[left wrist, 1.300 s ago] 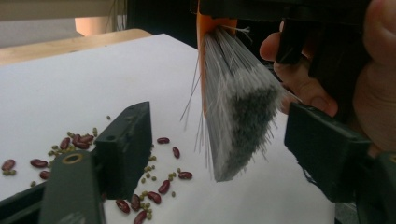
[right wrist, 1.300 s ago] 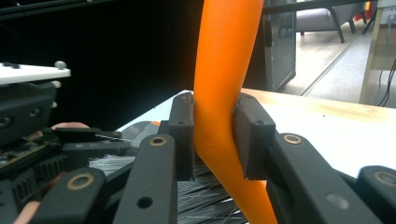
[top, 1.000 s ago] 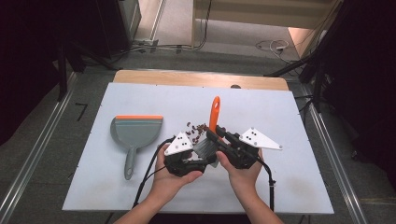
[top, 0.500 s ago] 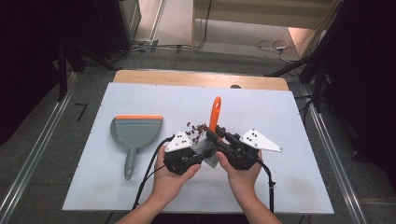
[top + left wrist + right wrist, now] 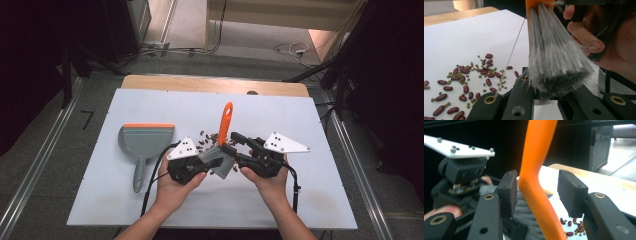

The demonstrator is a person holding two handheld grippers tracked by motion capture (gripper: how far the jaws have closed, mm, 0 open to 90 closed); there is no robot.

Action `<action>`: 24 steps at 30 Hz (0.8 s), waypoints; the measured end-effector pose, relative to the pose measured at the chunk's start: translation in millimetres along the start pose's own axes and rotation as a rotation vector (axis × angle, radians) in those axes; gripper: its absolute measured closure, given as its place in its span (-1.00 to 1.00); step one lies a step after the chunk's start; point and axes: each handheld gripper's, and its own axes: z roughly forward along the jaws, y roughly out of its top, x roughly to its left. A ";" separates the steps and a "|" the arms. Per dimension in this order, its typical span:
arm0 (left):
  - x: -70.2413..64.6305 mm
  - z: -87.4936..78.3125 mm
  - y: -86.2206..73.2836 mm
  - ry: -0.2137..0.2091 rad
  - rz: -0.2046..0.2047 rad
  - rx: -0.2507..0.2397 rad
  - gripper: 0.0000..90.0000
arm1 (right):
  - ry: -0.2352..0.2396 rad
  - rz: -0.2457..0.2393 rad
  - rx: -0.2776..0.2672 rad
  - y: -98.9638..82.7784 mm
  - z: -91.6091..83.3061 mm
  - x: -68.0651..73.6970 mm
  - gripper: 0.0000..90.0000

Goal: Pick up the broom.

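Dustpan (image 5: 146,142), grey with an orange lip, lies flat at the left of the white tabletop (image 5: 300,200), handle toward the person, well apart from both hands

Left gripper (image 5: 206,164) sits low over the tabletop just left of centre; its jaws have just been closing and are now clamped on the grey bristles of the brush (image 5: 223,145). Left gripper view: the bristle bundle (image 5: 555,62) is pinched between the two black jaws, strands splaying out at the tip

Beans (image 5: 206,141), red kidney and small green ones, lie scattered on the tabletop just behind the left gripper and beside the brush head

Brush stands tilted at centre, orange handle pointing up and away from the person

Right gripper (image 5: 233,144) is just right of centre; its jaws have just been opening. Right gripper view: the orange handle (image 5: 536,170) runs between the two pads, with a clear gap to the right pad; contact with the left pad can't be judged
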 end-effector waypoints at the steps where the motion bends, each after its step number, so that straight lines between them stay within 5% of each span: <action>1: 1.7 -1.9 0.6 -0.011 0.004 0.002 0.92 | 0.019 -0.004 0.005 0.8 -2.2 -2.2 0.09; 5: 6.4 -6.9 1.6 -0.062 0.026 -0.001 0.92 | 0.072 -0.018 0.033 3.0 -8.7 -10.7 0.09; 11: 10.9 -14.9 2.3 -0.170 0.092 -0.007 0.92 | 0.146 0.021 0.114 4.0 -12.5 -22.5 0.06; 18: 9.6 -12.9 0.9 -0.273 0.119 0.020 0.92 | 0.356 0.050 0.149 -0.2 -7.0 -19.9 0.10; 24: 7.9 -13.1 1.2 -0.343 0.123 0.010 0.92 | 0.452 0.048 0.181 -4.7 0.2 -15.0 0.25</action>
